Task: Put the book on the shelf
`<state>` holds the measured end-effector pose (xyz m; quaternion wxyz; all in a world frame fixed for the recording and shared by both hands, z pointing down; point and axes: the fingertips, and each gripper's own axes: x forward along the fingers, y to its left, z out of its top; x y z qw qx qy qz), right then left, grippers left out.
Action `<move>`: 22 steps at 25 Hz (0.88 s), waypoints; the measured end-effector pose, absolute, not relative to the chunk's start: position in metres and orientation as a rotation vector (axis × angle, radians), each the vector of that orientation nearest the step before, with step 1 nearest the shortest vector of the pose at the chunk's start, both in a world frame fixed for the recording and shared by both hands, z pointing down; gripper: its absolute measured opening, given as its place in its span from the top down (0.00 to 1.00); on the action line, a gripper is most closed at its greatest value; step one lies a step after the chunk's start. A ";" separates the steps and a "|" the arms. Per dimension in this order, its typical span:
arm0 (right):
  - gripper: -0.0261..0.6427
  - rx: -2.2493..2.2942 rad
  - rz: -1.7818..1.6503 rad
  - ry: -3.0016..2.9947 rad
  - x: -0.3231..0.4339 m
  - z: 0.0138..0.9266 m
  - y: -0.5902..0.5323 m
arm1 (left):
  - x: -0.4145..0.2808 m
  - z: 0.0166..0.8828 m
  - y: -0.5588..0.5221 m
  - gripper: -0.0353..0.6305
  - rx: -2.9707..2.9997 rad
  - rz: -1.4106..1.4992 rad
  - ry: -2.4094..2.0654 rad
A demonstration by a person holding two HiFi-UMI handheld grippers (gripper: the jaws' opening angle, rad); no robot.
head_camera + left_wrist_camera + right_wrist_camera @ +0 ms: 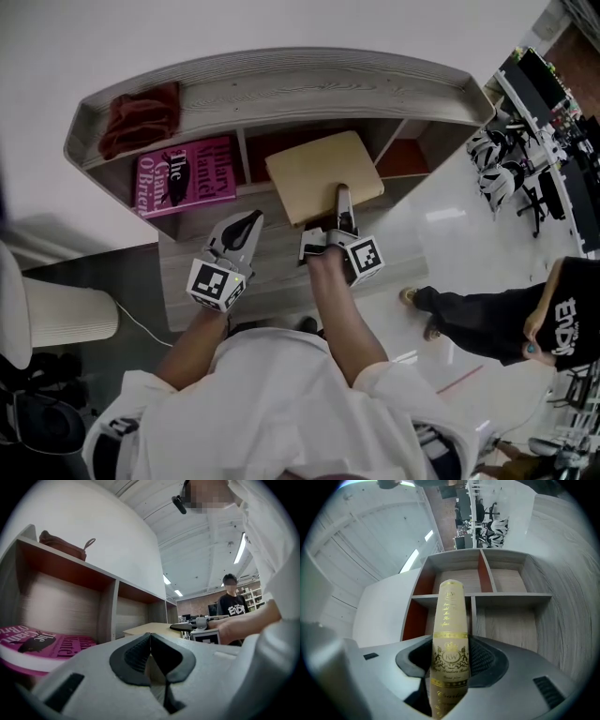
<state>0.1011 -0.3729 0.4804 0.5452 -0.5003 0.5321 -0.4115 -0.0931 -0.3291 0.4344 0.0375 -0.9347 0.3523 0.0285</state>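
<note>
Tan and lying flat with its cover up, the book is clamped in the right gripper and held in front of the shelf, its far edge at the mouth of the middle bay; whether that edge is past the opening I cannot tell. In the right gripper view the right gripper has both dark pads pressed on the book at its spine, which carries gilt lettering and a crest, so the jaws stand wide on it. Beyond the spine the shelf shows grey wood bays with red-brown side panels. The left gripper hangs just left of the book, apart from it, level and pointing towards the shelf. In its own view the left gripper has its pads together with nothing between them. A pink book lies flat in the left bay, seen low at the left in the left gripper view, beside a grey upright of the shelf. A red-brown bag sits on top of the shelf at its left end, also seen from below. A person in black stands on the glossy white floor, well to the right.
</note>
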 end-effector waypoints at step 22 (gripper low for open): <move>0.66 -1.227 -1.047 1.271 0.085 0.487 -0.395 | -0.113 0.443 -0.352 0.92 -2.840 0.060 1.330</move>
